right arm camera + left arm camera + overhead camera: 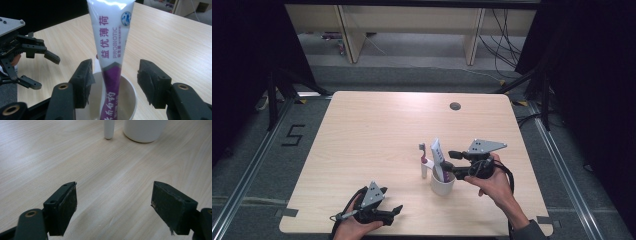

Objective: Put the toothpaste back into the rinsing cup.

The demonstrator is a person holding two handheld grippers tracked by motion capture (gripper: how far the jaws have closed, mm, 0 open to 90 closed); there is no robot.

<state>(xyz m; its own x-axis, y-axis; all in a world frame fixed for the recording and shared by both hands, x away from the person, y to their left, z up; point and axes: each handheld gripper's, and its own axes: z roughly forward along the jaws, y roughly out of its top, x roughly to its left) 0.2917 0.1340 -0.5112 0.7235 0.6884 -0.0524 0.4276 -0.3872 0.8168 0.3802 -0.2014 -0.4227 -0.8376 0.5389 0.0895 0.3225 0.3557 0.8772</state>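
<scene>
Toothpaste tube (111,50) stands upright in white cup (131,92), between right gripper (113,83) pads, touching neither; jaws half-spread. Reads as release step, tube just dropped in. Next: back right gripper away without clipping tube or tipping cup. Left gripper (113,205) wide, empty, on table (105,170), cup ahead.

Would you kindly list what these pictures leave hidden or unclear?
- White and purple toothpaste tube: its foot is hidden inside the white ceramic cup, right gripper view.
- White-handled toothbrush: too small in the high view; the left gripper view's top edge cuts it off.
- Tube's small print: blurred.
</scene>
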